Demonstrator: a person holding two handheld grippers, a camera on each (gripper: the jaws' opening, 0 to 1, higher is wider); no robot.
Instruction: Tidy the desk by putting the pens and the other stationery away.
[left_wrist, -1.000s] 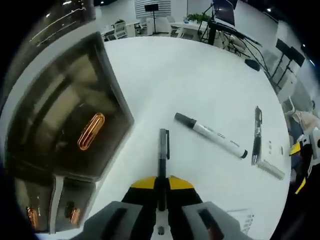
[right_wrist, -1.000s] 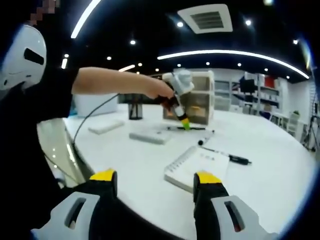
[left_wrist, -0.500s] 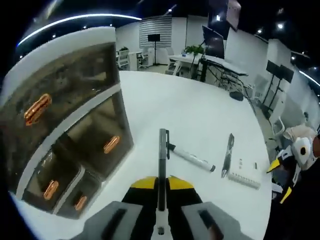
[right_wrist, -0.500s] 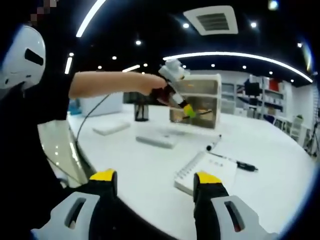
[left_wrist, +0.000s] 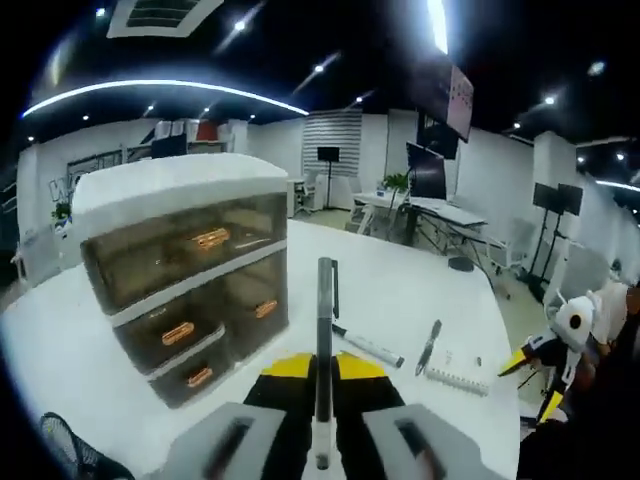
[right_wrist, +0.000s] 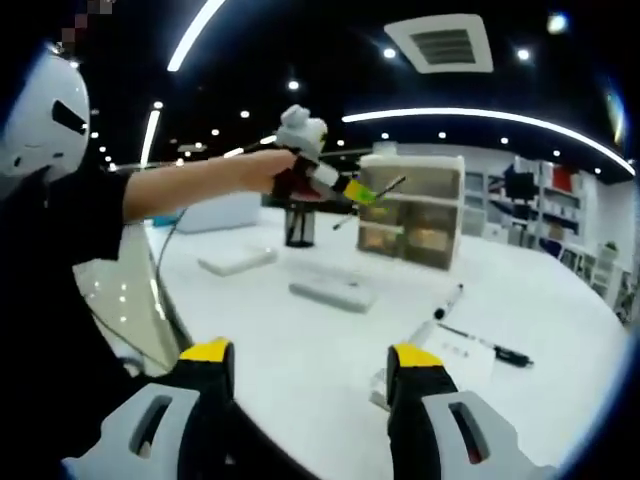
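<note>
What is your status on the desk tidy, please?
Left gripper shut on pen, raised before drawer unit. Right gripper open, empty. Marker on desk.

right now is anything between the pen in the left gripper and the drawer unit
Nothing visible. The left gripper holds the pen up in open air, with the drawer unit beside it. The drawers look closed, though, so none is ready to take the pen.

drawer unit (left_wrist: 185, 275) blocks left | marker (left_wrist: 368, 345), notebook (left_wrist: 455, 372) right | bare tabletop (left_wrist: 395, 295) between
</note>
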